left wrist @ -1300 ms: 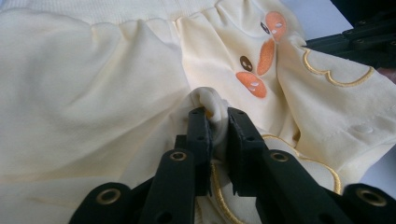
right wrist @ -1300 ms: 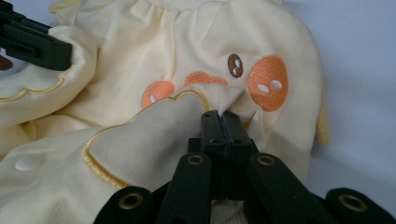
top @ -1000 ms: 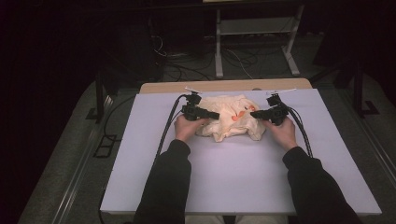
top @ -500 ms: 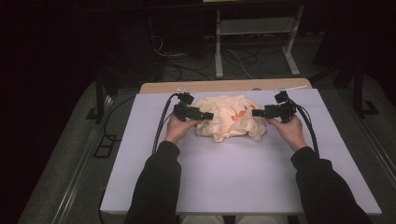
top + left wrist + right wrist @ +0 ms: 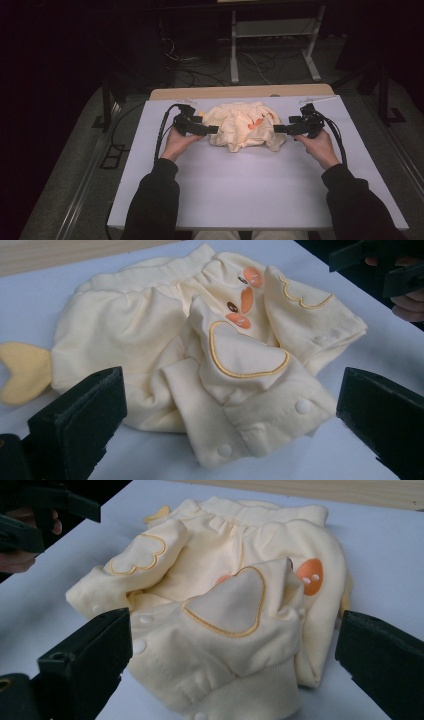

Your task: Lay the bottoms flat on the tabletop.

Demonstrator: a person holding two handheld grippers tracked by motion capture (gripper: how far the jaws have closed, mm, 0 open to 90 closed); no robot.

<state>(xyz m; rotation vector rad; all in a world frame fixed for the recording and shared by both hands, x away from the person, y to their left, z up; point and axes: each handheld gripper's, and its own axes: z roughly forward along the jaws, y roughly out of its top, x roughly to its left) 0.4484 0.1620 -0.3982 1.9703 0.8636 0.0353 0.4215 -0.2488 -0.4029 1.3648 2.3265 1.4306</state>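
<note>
A pale yellow baby garment (image 5: 245, 126) with orange patches and snap buttons lies bunched on the lavender table cover (image 5: 250, 185), toward the far side. The garment (image 5: 200, 355) lies beyond my left gripper's jaws, and it (image 5: 225, 605) lies likewise beyond my right gripper's. My left gripper (image 5: 214, 129) hovers at its left edge and my right gripper (image 5: 277, 128) at its right edge, tips pointing inward. Both have just been opening their jaws; now they stand wide with nothing pinched between them.
A wooden table edge (image 5: 240, 92) runs behind the cover. Beyond it stand a white metal frame (image 5: 272, 45) and cables on a dark floor. The person's dark sleeves (image 5: 152, 200) come in from the bottom. The near half of the cover is bare.
Both grippers have let go of the garment and drawn outward and slightly up, left one to the left, right one to the right. The garment now rests loose on the cover.
</note>
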